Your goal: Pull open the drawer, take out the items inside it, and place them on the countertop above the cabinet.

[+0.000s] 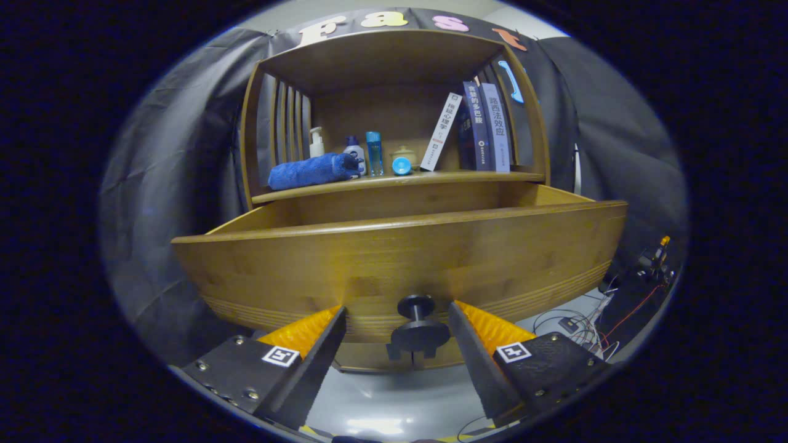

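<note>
One drawer (400, 246) is seen pulled well out of the cabinet, its wooden front panel directly ahead of the tool (397, 335). The knob (418, 332), dark and round on a short stem, projects from the lower middle of the drawer front and lies between the two fingers (308, 332), which stand apart on either side of it without touching. Nothing is clamped.

The drawer is judged stiff, solid and fairly heavy; the knob is judged the only sensible hold for pulling, small and smooth enough to slip if gripped off-centre. The drawer's contents are hidden behind the front panel from this low angle, so their handling cannot be assessed.

Above the drawer, the table surface (468, 177) of the cabinet carries a rolled blue towel (311, 171), a pump bottle (316, 143), two small bottles (373, 154), a blue cap (401, 165), a small jar (404, 154) and leaning books (483, 126). Free space on the table looks scarce near the drawer's centre line.

The tool is held level and low, pointed squarely at the drawer front, below the drawer rim. A raise above the rim is judged necessary before anything inside can be reached.
</note>
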The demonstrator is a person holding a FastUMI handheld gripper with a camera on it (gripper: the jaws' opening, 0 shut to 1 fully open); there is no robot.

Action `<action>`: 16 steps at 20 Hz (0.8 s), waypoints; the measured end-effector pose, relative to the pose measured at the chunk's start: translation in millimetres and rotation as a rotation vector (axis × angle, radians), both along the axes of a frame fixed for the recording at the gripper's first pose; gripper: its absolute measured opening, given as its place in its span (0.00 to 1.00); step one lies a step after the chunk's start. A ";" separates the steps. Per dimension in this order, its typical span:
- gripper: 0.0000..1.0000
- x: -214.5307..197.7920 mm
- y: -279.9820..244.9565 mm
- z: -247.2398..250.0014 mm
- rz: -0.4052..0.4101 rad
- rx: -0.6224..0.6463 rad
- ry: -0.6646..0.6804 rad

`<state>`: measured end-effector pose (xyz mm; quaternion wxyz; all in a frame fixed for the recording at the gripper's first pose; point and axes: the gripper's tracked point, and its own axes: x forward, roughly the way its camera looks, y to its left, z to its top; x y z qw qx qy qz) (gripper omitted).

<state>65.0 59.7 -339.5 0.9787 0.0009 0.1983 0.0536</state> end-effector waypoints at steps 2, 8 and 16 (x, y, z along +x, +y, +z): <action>1.00 16.4 2.8 1.0 0.000 -0.001 -0.002; 1.00 66.6 12.0 0.5 -0.005 0.019 0.005; 1.00 113.7 20.5 -5.1 -0.013 0.012 0.035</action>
